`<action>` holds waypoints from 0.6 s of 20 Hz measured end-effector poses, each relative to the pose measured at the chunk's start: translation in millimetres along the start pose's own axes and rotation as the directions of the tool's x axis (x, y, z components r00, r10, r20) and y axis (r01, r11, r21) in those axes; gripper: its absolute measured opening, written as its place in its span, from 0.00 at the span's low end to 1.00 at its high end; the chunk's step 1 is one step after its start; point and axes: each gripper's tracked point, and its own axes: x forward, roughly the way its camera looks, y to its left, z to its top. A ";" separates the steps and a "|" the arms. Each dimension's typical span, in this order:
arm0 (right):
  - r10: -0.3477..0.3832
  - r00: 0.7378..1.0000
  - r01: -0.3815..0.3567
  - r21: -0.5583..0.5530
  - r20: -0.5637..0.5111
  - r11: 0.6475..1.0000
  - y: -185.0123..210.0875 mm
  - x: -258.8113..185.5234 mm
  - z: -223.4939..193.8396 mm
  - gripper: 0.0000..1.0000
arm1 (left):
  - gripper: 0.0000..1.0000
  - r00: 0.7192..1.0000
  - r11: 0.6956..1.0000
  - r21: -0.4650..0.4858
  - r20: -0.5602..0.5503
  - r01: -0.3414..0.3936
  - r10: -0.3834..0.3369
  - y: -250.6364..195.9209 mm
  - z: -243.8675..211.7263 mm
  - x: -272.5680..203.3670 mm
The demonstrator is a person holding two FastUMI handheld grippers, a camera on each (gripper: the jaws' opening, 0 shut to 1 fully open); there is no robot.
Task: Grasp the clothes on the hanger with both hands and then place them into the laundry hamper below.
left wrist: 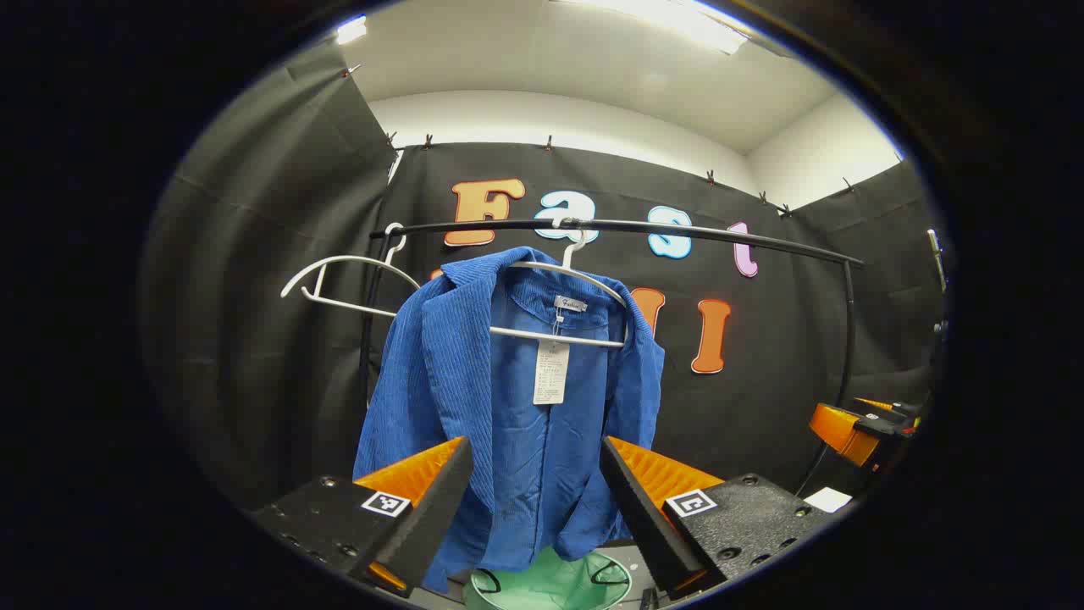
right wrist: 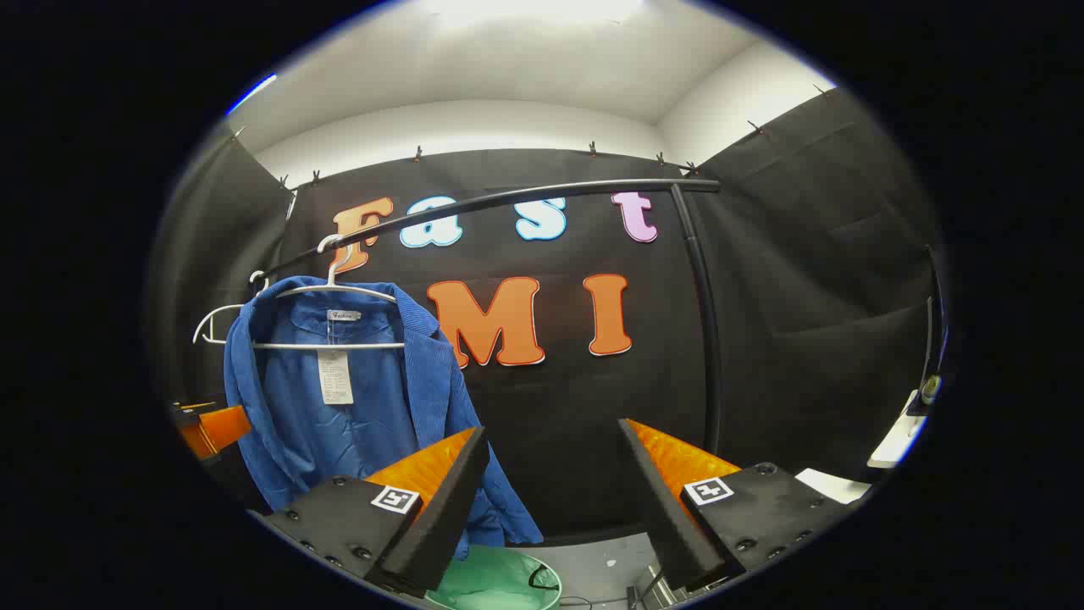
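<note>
Both tongs spread wide: left tongs (left wrist: 535, 500) face the blue jacket (left wrist: 508, 407) on its hanger (left wrist: 559, 335), green hamper (left wrist: 550, 585) below; right tongs (right wrist: 550, 491) off beside.

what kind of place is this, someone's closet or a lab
Most likely a staged recording booth, not a home closet: black cloth walls clipped up under a plain ceiling, a black metal clothes rail holding one blue corduroy jacket on a white hanger, and a green laundry hamper below.

neck label (left wrist: 571, 304): script unreadable; hang tag (left wrist: 550, 372): print too small
</note>
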 end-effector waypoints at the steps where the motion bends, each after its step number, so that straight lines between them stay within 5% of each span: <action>1: 0.000 1.000 0.000 0.001 0.001 1.000 -0.3 0.0 0.6 0.98 | 0.92 1.000 1.000 -0.003 -0.005 -0.002 0.002 0.1 -0.9 -0.6; 12: 0.010 1.000 -0.010 -0.006 -0.015 1.000 2.5 4.8 -5.8 0.98 | 0.95 0.999 1.000 -0.006 -0.024 -0.023 0.023 3.5 -6.5 3.2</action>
